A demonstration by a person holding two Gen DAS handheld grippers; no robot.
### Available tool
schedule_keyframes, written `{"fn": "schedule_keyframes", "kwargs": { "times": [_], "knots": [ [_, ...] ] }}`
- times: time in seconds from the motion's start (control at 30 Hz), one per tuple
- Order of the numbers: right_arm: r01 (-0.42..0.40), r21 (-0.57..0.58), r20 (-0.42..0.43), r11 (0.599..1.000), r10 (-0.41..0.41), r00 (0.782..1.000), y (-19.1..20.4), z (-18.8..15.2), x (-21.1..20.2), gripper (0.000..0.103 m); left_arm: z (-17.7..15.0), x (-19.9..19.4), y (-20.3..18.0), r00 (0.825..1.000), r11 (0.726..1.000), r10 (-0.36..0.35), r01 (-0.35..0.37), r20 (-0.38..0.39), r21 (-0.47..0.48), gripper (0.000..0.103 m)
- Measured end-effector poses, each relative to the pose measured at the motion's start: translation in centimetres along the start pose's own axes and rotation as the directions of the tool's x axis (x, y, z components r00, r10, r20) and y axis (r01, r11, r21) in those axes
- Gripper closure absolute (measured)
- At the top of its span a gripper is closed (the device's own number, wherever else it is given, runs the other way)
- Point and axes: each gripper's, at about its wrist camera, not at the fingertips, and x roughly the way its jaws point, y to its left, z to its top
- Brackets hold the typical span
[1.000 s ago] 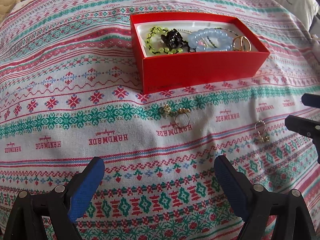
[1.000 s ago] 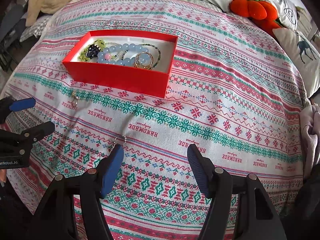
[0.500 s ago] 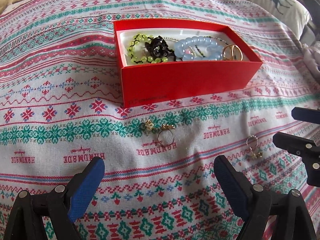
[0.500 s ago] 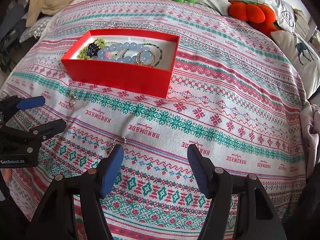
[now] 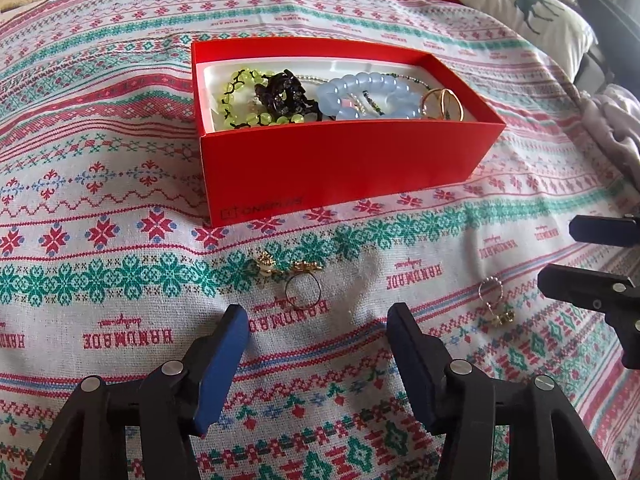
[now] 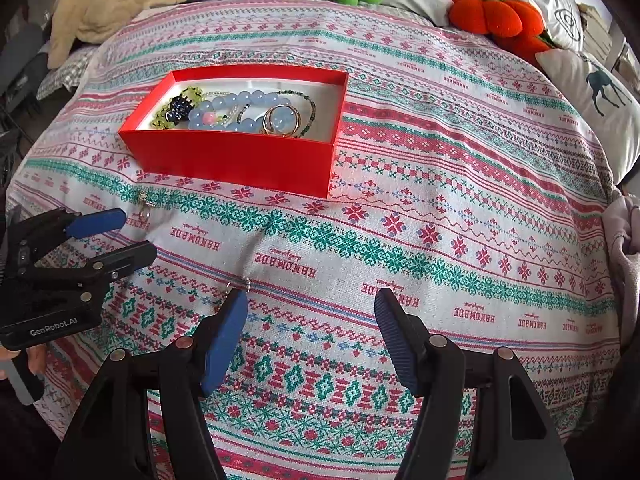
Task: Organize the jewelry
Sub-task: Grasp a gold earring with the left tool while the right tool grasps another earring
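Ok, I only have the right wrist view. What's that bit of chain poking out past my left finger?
Observer: The left wrist view shows the whole piece. It's a small earring, a beaded loop with a gold charm, lying flat on the bedspread clear of the right gripper.
Operator: And the piece near the left gripper?
Observer: That's a gold ring with gold flower-shaped ornaments at its far side. It lies just ahead of the left gripper, whose jaws are open, and it isn't between them yet.
Operator: Any marking on the box?
Observer: Yes, the red box has a faint ONEPLUS print low on its near wall, towards the left corner.
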Motion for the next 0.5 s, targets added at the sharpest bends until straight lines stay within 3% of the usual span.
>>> {"fn": "schedule_keyframes", "kwargs": {
  "times": [0.17,0.3,0.5],
  "knots": [
    [-0.005,-0.006,0.001,1.000,0.005,1.000,0.2,-0.1,-0.1,0.034,0.4,0.5,0.0,1.000,1.000,0.007,-0.007,0.006,0.005,0.051],
    [-0.005,-0.002,-0.001,1.000,0.005,1.000,0.2,-0.2,-0.1,0.034,0.9,1.0,0.1,0.999,0.999,0.036,-0.036,0.002,-0.006,0.072],
    [-0.002,0.006,0.002,1.000,0.002,1.000,-0.3,-0.2,-0.3,0.034,1.2,1.2,0.0,0.999,0.999,0.047,-0.047,-0.024,0.000,0.095]
  ]
}}
